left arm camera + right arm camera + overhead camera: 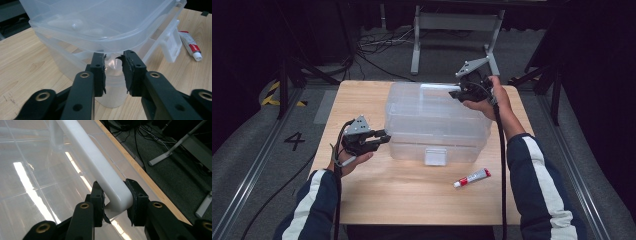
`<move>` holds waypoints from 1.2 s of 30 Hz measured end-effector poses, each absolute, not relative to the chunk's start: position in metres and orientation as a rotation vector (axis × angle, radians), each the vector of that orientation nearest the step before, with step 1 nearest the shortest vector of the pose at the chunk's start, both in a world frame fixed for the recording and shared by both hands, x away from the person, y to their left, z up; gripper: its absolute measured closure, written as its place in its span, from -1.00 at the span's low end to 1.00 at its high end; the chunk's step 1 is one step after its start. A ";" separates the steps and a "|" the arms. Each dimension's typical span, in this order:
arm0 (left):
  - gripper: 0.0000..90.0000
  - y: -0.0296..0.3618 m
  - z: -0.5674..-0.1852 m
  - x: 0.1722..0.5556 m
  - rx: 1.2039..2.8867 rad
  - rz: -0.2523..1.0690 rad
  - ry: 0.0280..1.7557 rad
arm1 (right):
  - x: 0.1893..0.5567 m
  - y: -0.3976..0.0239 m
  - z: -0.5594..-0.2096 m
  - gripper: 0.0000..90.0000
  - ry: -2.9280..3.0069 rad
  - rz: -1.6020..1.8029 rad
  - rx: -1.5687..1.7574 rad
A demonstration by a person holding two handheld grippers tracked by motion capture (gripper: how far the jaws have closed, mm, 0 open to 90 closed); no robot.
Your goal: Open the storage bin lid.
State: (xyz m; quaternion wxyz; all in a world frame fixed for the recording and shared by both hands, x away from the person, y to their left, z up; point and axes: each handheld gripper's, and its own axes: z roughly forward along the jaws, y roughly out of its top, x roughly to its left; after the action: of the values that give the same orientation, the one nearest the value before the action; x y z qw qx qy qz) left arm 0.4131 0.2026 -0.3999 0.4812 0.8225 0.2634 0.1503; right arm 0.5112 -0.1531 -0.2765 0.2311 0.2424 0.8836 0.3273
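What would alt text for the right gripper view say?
Two black jaws of the right tool clamp the corner of a white handle on a clear plastic box. Beyond the table edge lie grey floor and cables.

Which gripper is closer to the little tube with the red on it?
Left, though neither is close. The left gripper is at the clear box's left end, across the table from the tube. The right gripper is up on the box's white handle, farther back.
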 end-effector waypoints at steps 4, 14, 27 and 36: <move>0.84 0.203 -0.400 0.414 1.995 0.390 0.662 | 0.512 -0.153 -0.276 0.55 2.428 0.902 0.671; 1.00 0.199 -0.401 0.415 2.025 0.409 0.647 | 0.505 -0.159 -0.274 0.47 2.405 0.914 0.668; 1.00 0.199 -0.400 0.416 2.036 0.413 0.631 | 0.477 -0.202 -0.268 0.36 2.304 0.987 0.667; 1.00 0.198 -0.399 0.416 2.048 0.411 0.625 | 0.453 -0.256 -0.277 0.33 2.213 1.038 0.711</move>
State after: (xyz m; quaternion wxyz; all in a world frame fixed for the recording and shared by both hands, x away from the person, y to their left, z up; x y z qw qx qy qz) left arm 0.4159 0.1981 -0.3992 0.4622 0.8330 0.2541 0.1671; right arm 0.4528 -0.2557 -0.2770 0.2934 0.2671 0.8311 0.3896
